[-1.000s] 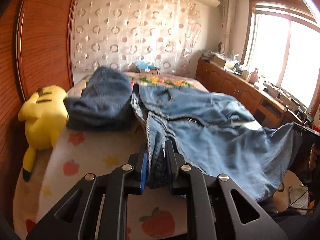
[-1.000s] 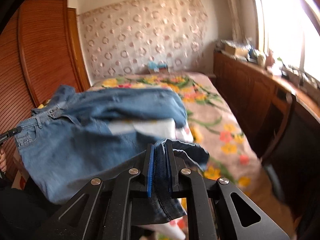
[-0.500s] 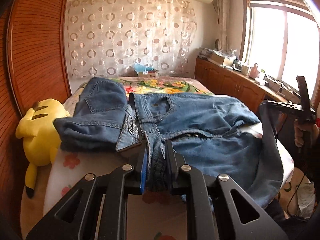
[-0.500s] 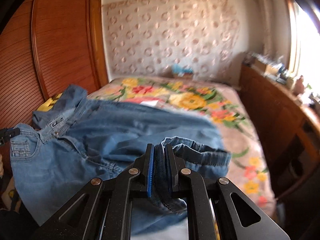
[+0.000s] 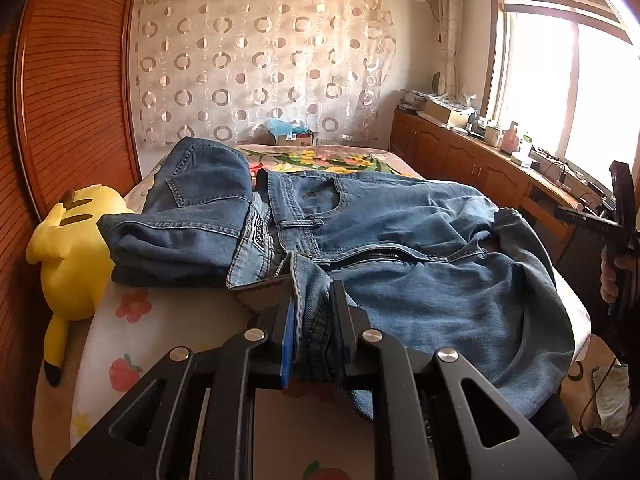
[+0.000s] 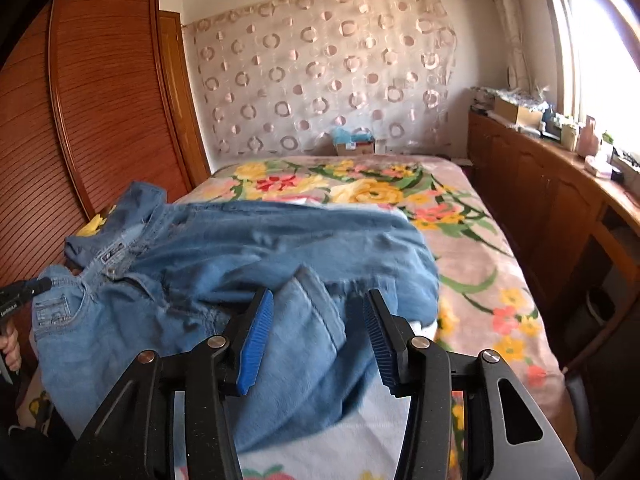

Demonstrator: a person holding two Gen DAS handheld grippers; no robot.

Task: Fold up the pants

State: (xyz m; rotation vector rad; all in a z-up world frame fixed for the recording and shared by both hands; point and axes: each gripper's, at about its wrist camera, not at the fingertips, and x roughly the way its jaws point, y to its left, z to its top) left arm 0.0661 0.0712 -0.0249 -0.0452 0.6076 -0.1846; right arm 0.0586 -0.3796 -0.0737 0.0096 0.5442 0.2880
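Left tool is clenched on a bunched fold of the blue denim pants, at their waistband end. Right tool stands released: its jaws have just been opening, and a pant-leg hem lies loose between the blue ribbed pads, pressed by neither. From the left: a yellow plush toy lies against the brown slatted wooden wardrobe; just beside it sits a darker folded denim garment; next come the pants, spread across the near part of the bed with the floral bedspread, one leg draping over the right edge. A wooden sideboard runs beneath the window.
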